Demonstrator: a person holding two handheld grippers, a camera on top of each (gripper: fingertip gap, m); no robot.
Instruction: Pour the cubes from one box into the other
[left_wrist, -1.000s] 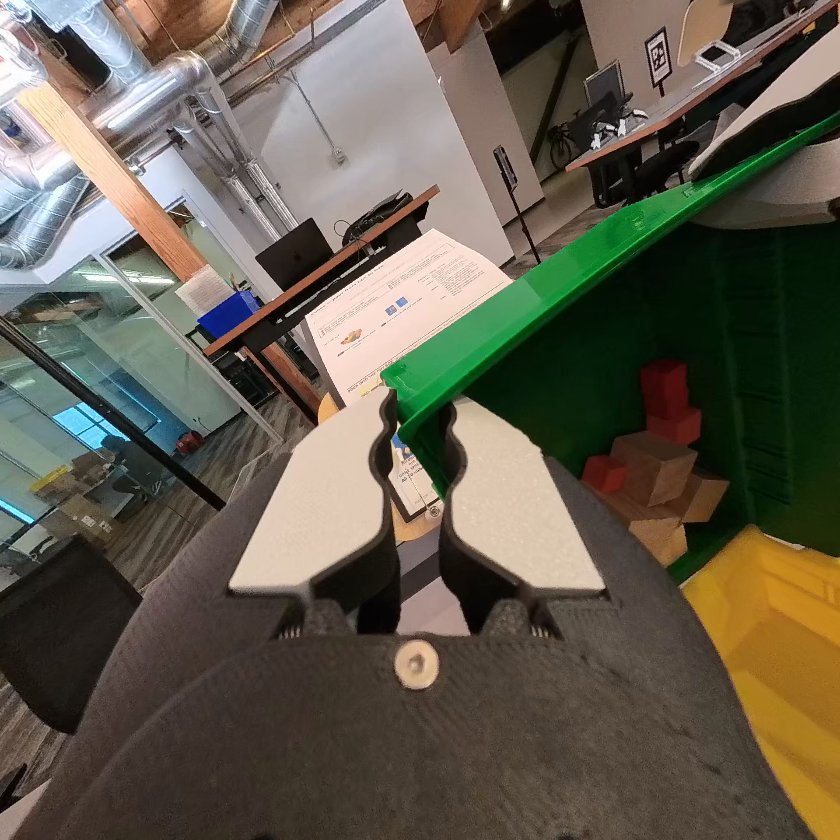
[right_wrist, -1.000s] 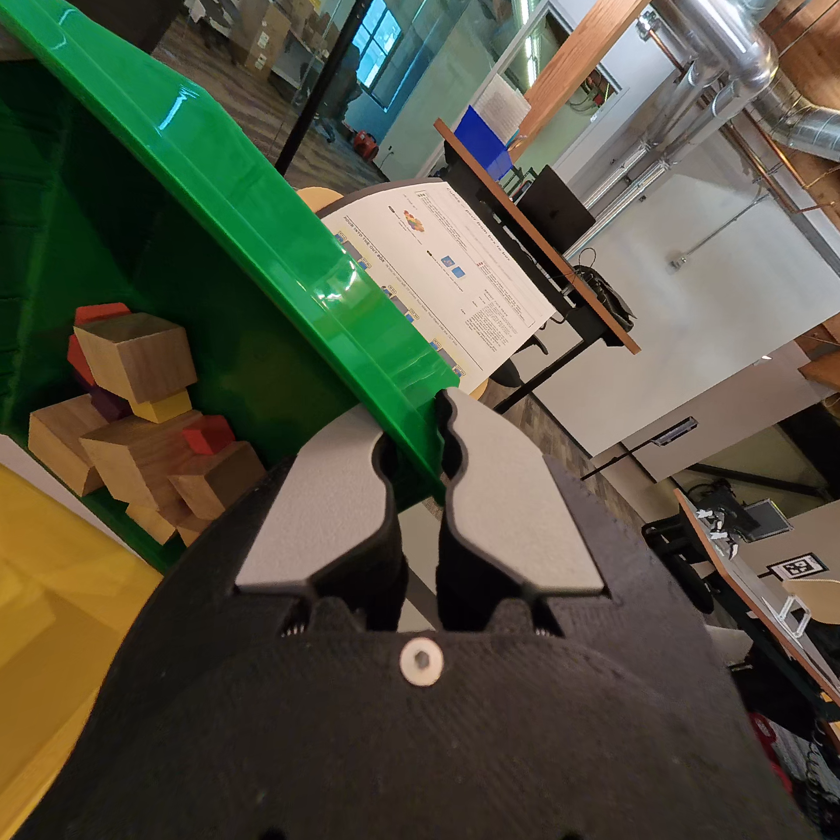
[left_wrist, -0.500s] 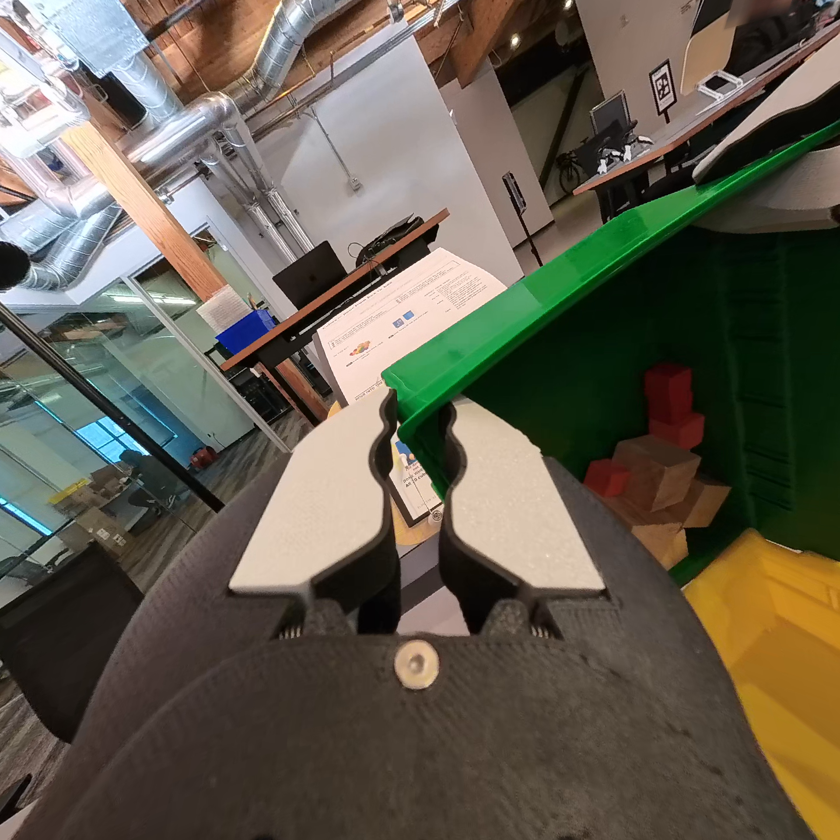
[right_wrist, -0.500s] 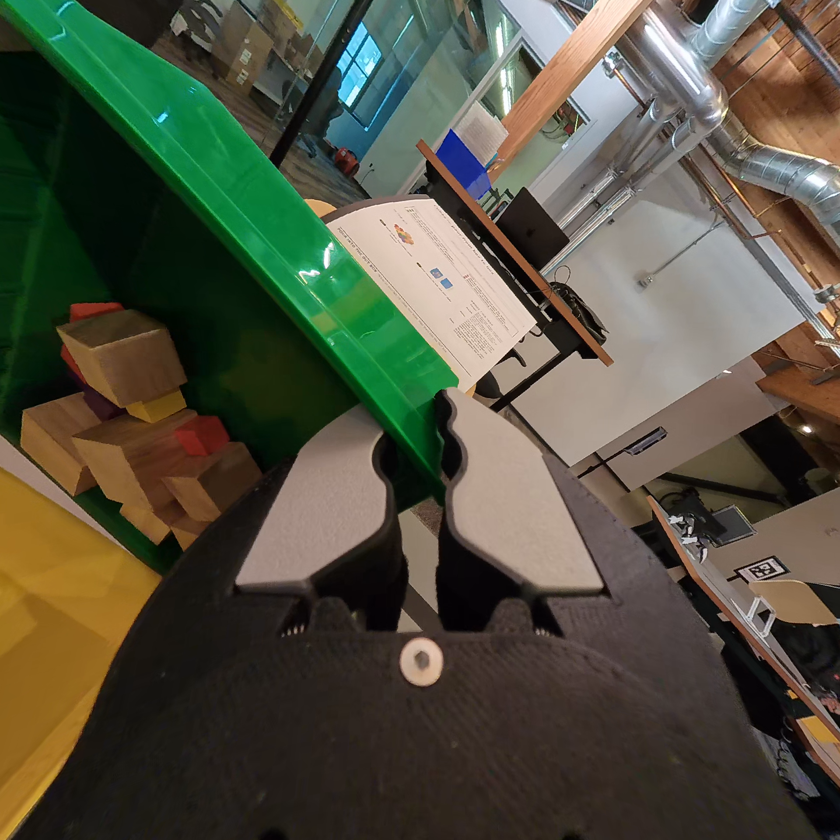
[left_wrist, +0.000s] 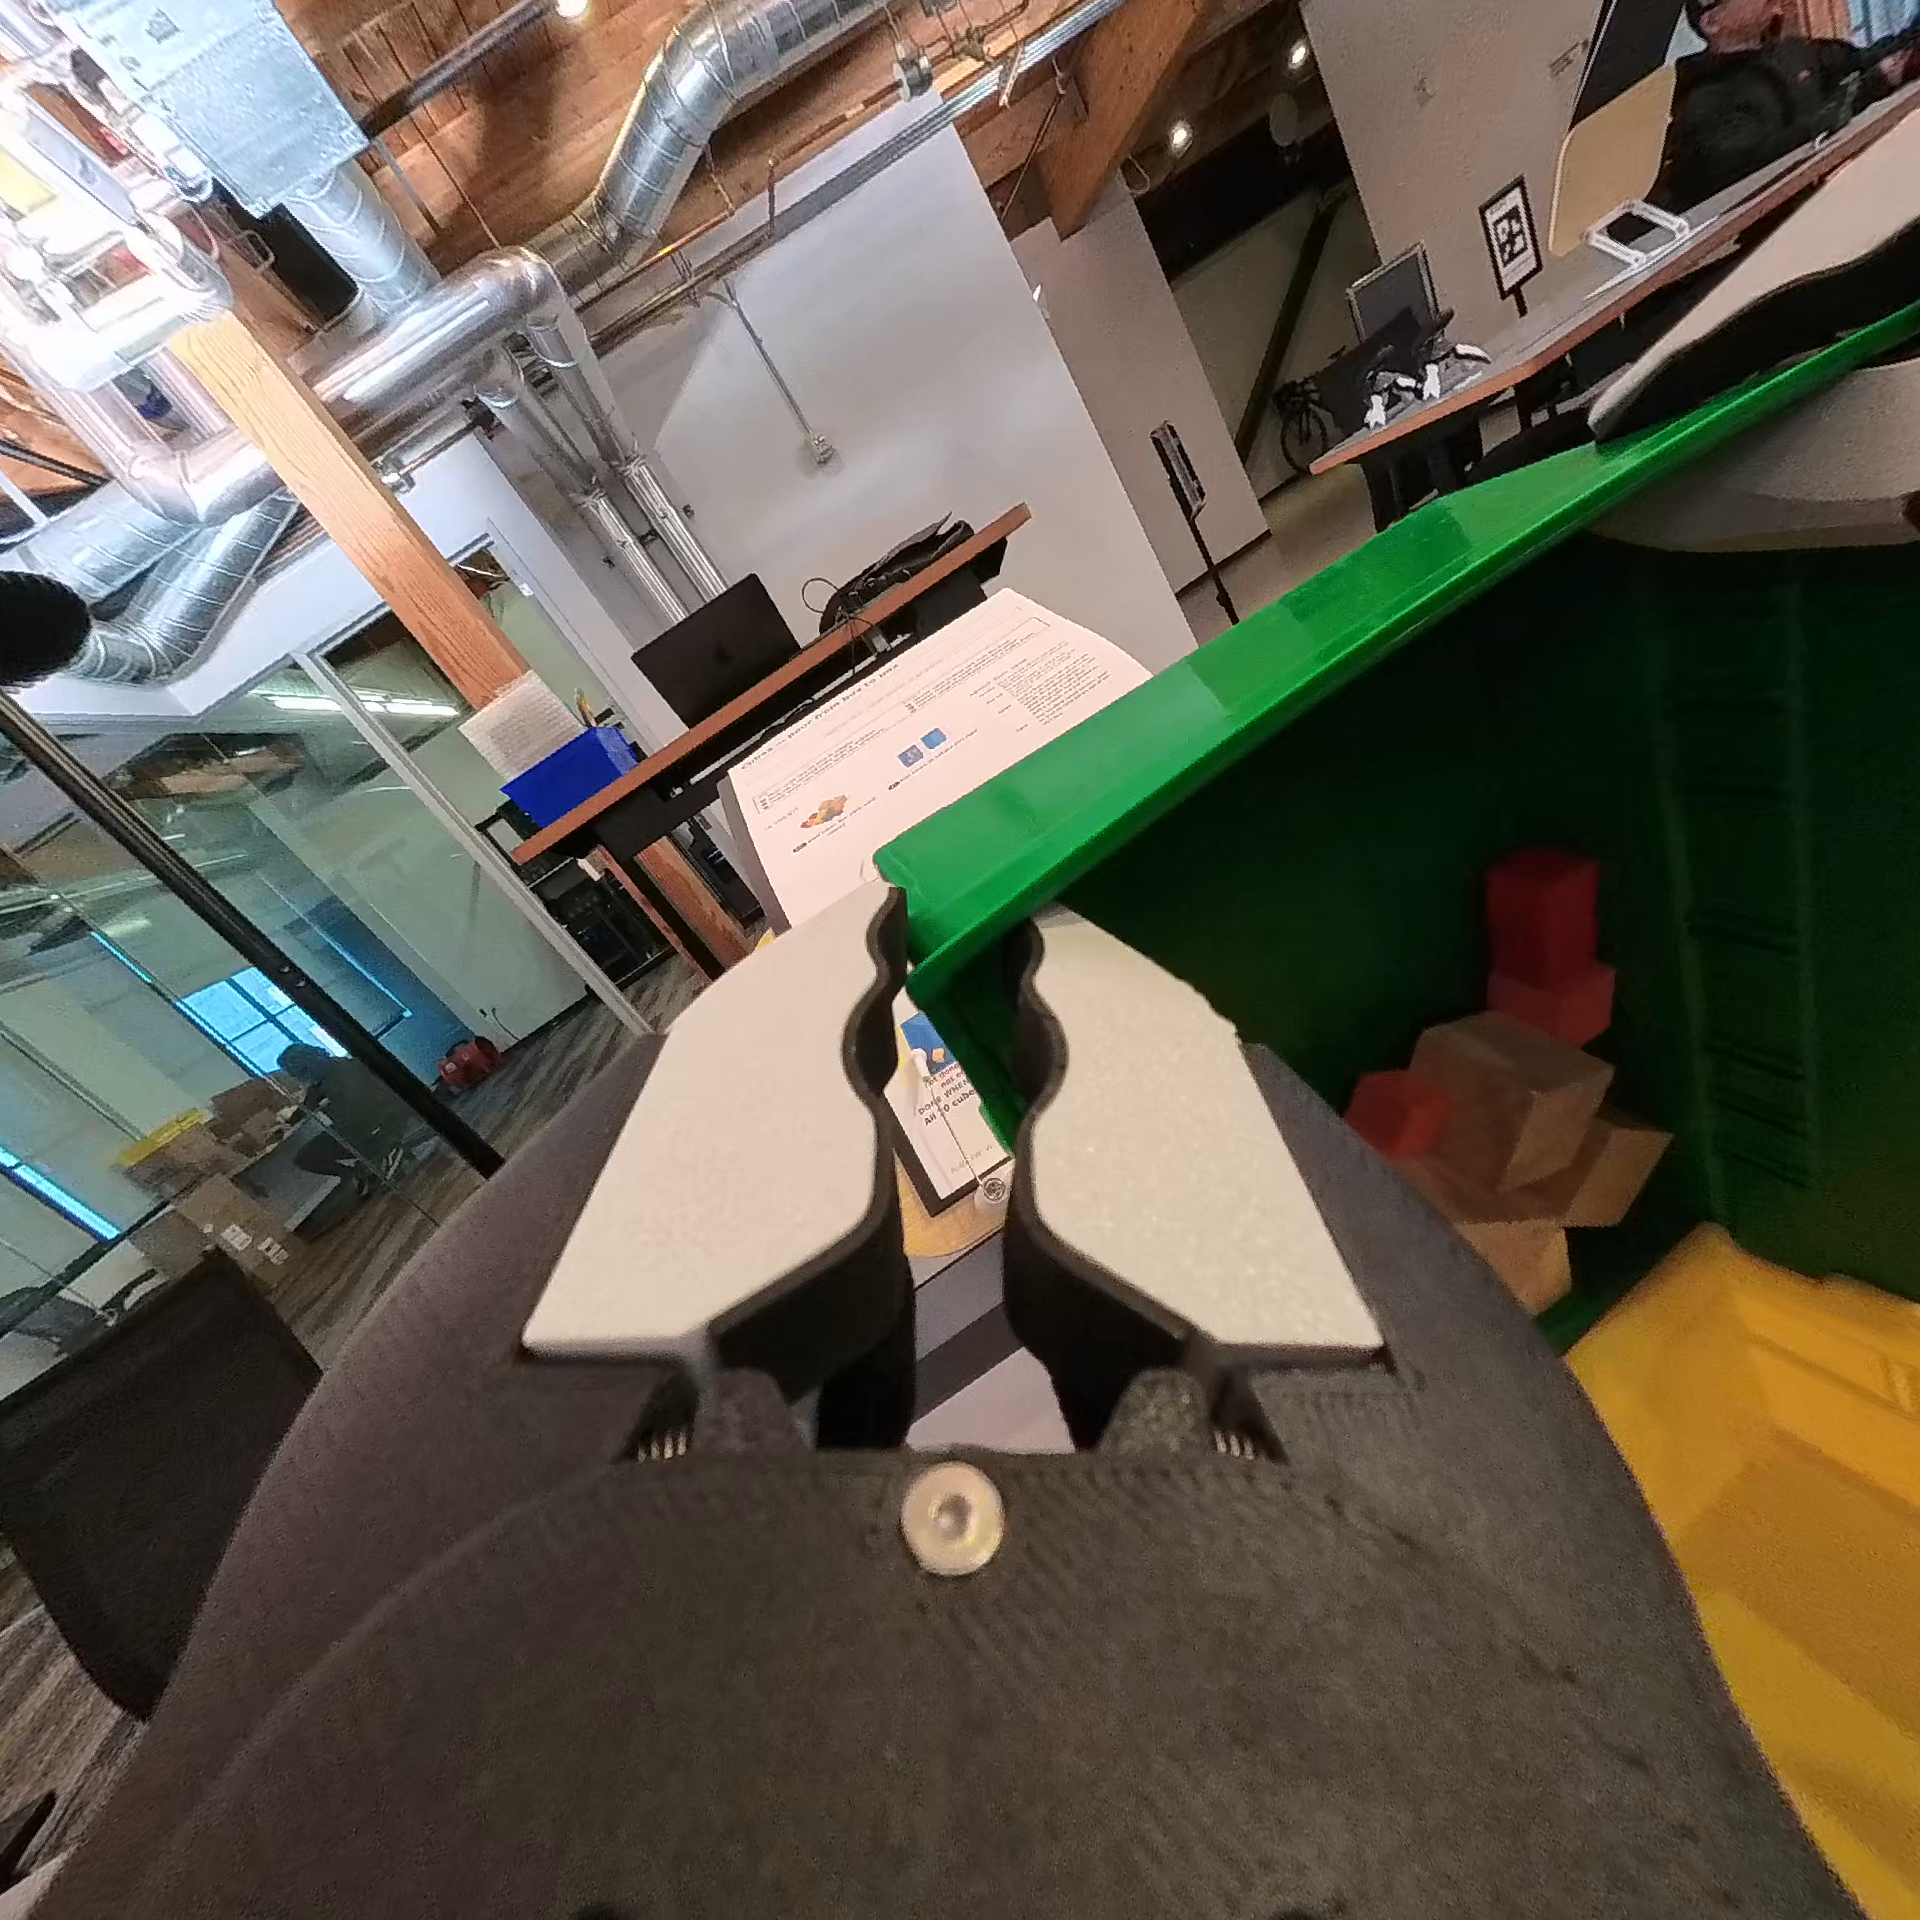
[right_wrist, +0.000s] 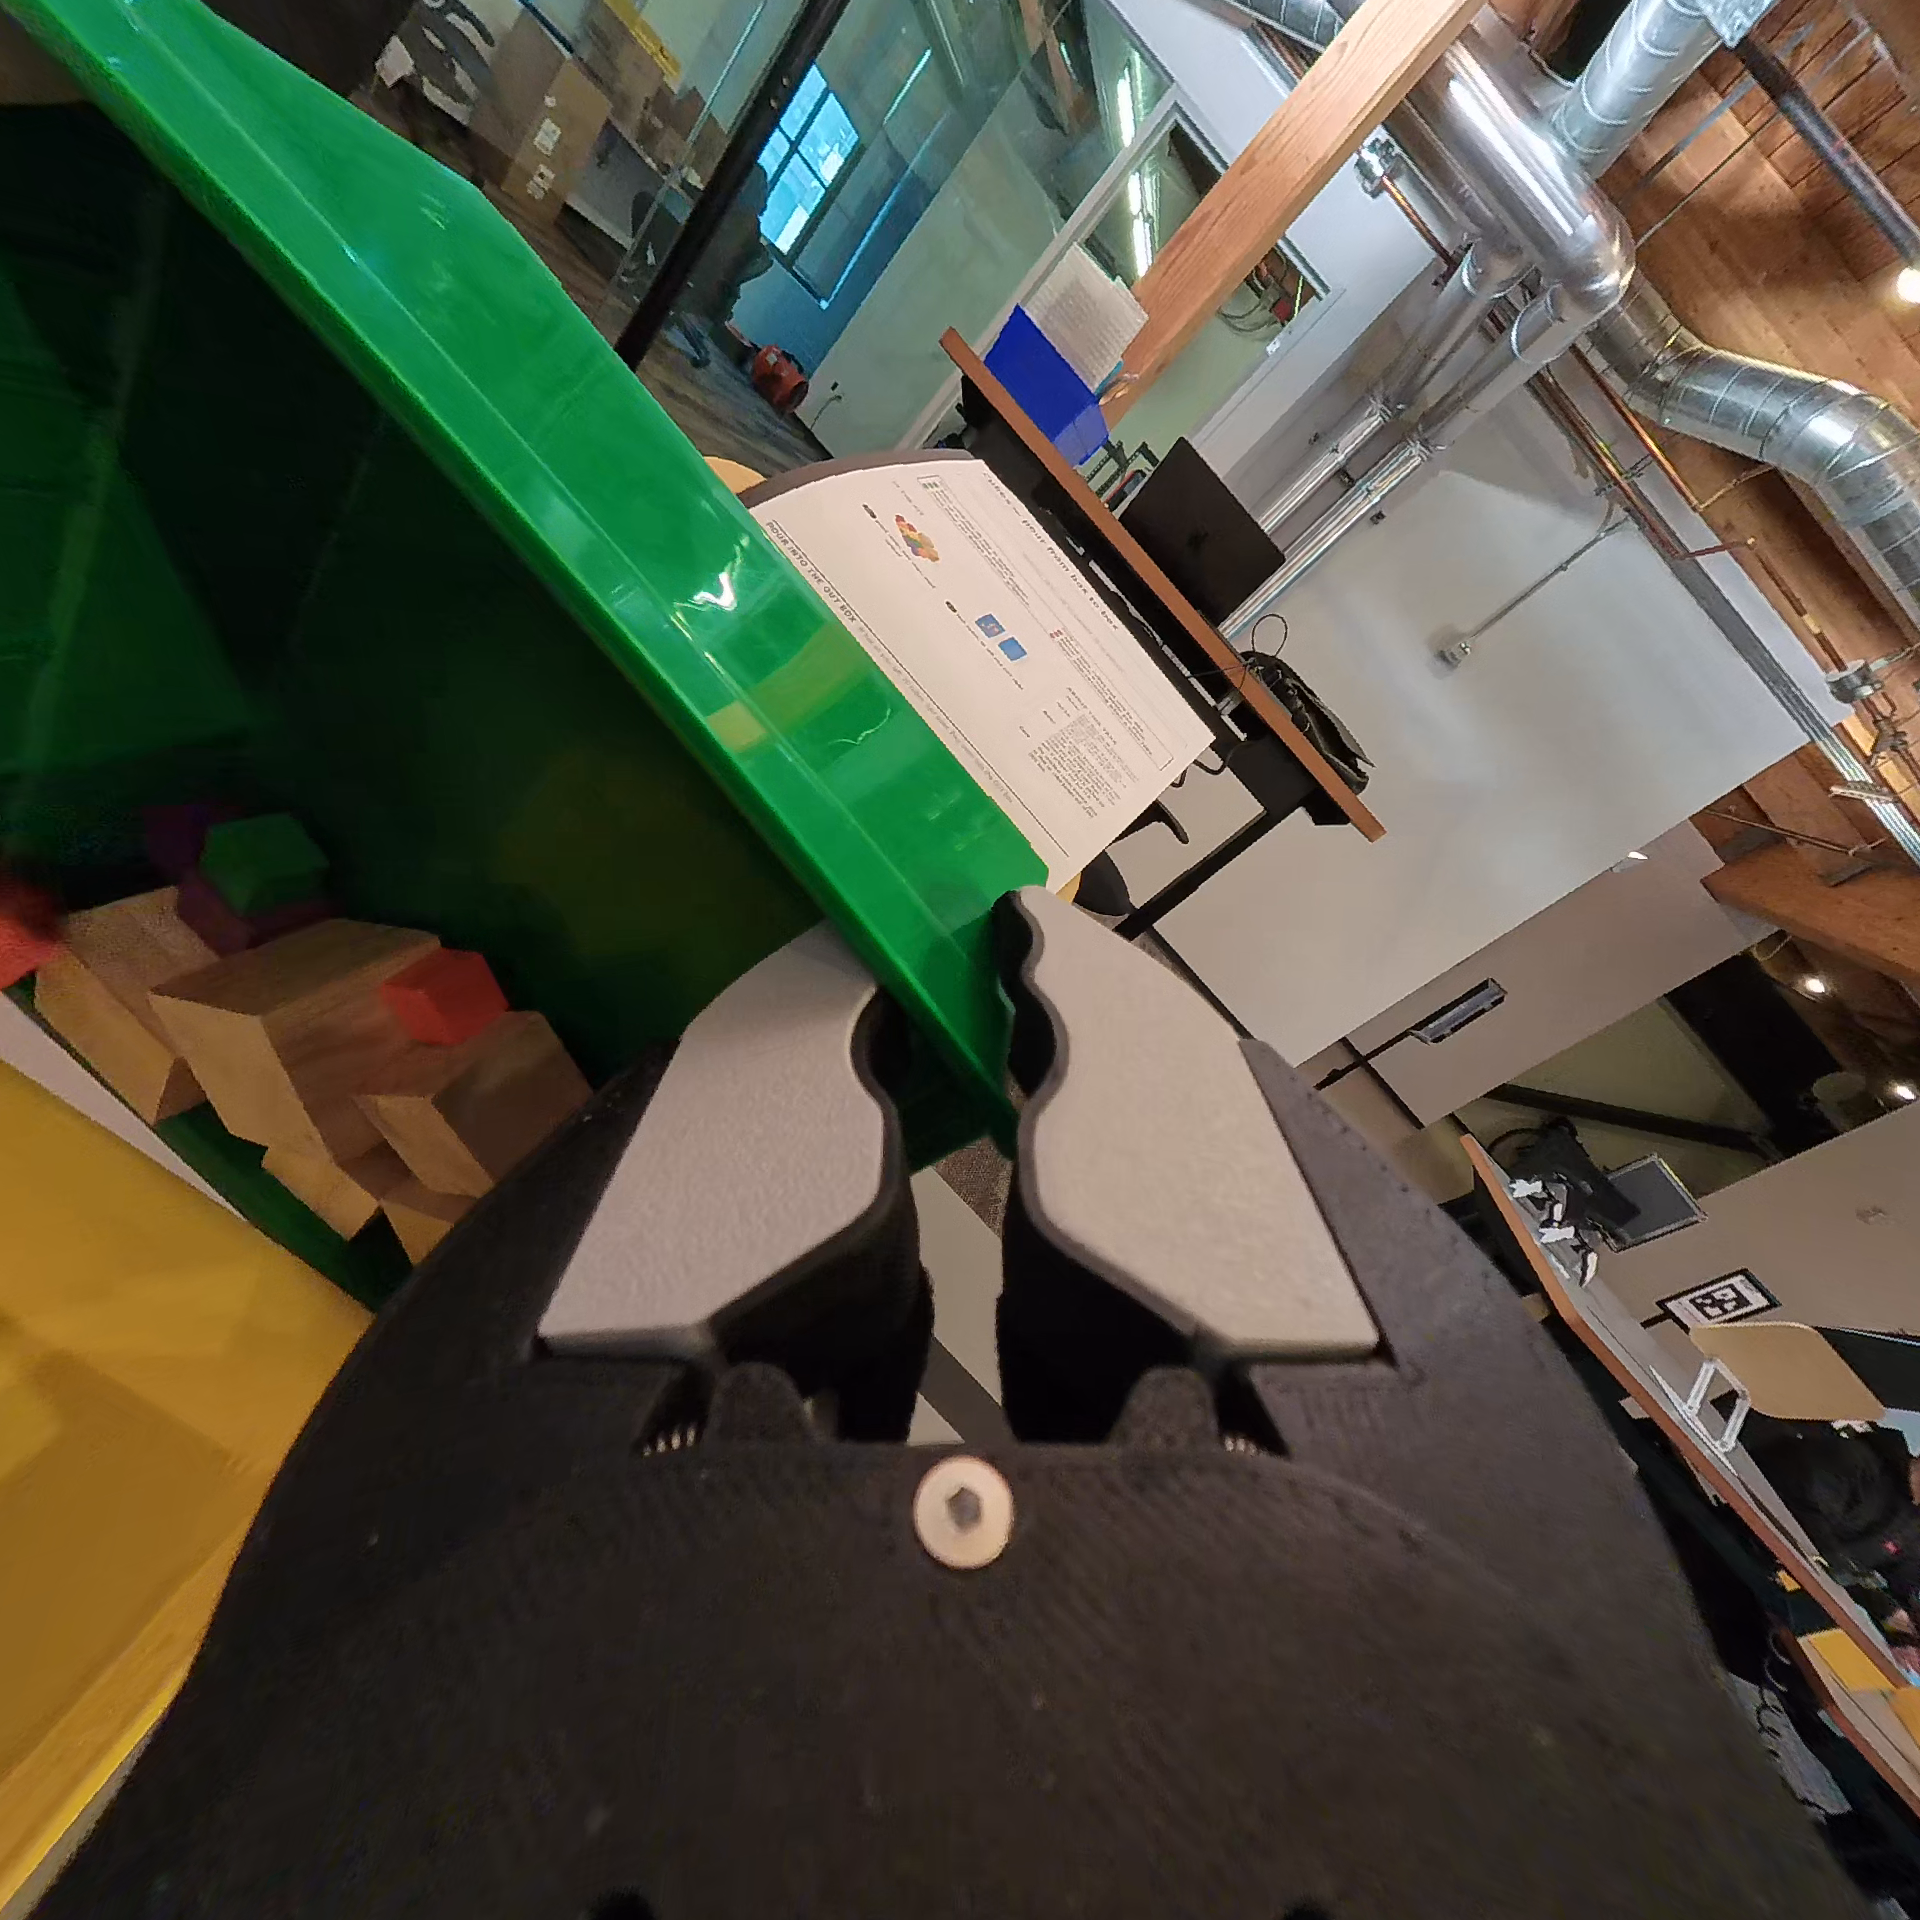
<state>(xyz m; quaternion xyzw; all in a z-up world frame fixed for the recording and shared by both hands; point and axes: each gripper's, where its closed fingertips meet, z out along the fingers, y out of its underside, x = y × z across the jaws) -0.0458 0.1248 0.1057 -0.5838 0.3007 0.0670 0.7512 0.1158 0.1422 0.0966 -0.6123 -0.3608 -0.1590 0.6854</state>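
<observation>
A green box (left_wrist: 1299, 717) is held tipped steeply, its open mouth low over a yellow box (left_wrist: 1787, 1507). My left gripper (left_wrist: 961, 935) is shut on one corner of its rim. My right gripper (right_wrist: 940, 951) is shut on the opposite corner of the green box (right_wrist: 499, 499). Wooden and red cubes (left_wrist: 1507, 1101) lie heaped at the green box's low edge. In the right wrist view the cubes (right_wrist: 301, 1029) include wooden, red, purple and green ones, just above the yellow box (right_wrist: 135, 1382). The right gripper's fingers (left_wrist: 1766, 312) show at the far rim in the left view.
A printed sheet on a stand (left_wrist: 935, 748) stands just behind the boxes; it also shows in the right wrist view (right_wrist: 997, 644). Desks with a laptop (left_wrist: 717, 655) and a blue bin (left_wrist: 566, 779) are farther back. A glass partition is at the left.
Both grippers have tilted the green box steeper. The cubes have shifted at its low edge, and purple and green ones now show in the right view.
</observation>
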